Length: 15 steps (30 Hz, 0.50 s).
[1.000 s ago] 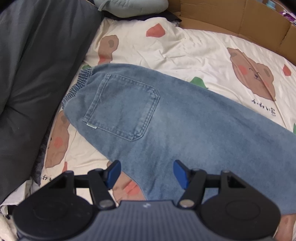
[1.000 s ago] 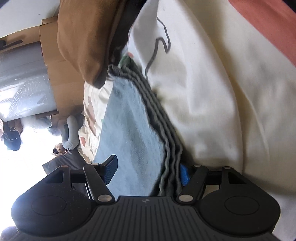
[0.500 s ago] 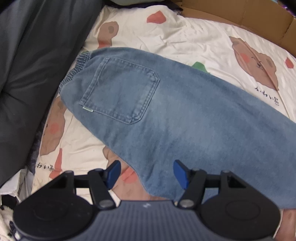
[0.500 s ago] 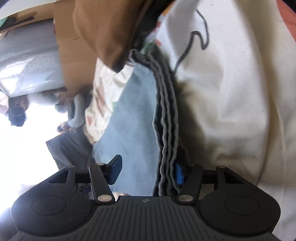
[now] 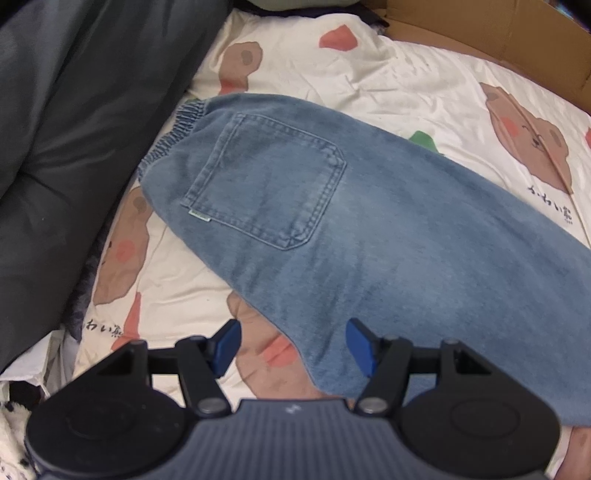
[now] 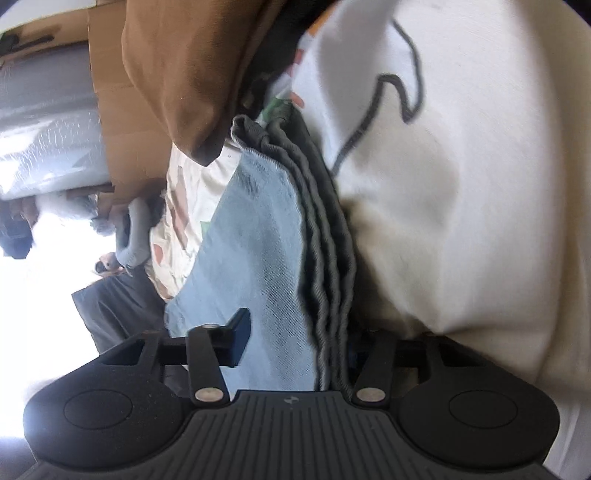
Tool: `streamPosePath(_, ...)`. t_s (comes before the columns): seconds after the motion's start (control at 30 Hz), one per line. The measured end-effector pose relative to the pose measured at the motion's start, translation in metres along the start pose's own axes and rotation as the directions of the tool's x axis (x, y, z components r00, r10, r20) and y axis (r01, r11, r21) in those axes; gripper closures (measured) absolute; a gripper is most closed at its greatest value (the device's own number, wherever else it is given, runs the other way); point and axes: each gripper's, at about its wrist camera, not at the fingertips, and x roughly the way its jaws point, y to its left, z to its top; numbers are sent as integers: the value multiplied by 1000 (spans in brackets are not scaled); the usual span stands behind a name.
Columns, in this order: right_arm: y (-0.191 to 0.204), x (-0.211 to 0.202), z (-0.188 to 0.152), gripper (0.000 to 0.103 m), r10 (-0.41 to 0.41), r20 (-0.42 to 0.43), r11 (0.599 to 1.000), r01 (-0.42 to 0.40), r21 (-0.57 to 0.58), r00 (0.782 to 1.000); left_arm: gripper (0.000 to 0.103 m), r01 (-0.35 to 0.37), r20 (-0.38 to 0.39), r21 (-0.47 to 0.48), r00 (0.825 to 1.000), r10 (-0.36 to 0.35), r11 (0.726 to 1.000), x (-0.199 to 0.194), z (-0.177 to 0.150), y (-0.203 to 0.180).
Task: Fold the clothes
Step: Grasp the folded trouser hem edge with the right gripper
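left wrist view: your left gripper hangs with jaws apart over the lower edge of the jeans, spread mid-frame on the bedsheet. right wrist view: your right gripper has been closing around the jeans' hem; contact unclear.

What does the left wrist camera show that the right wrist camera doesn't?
Only the left view shows the jeans' back pocket, the elastic waistband and the dark grey duvet, with the left tool open above the cloth.

Only the right view shows the layered hem edges, a brown cushion and the right tool, which has just been closing around those edges.

Both show the blue jeans on the bear-print sheet, beside cardboard.
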Motion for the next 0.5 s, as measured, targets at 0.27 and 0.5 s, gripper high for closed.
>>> streamPosePath(0.27,20,-4,14,85,15,-117,996,-26,-90,993,37,-8,1,-18,1000,8,1000,1,-1,8)
streamPosePath(0.5,19,10,18,75,-67,-112,993,55,-105,991,38,-2,-6,-10,1000,2,1000,3,-4,6)
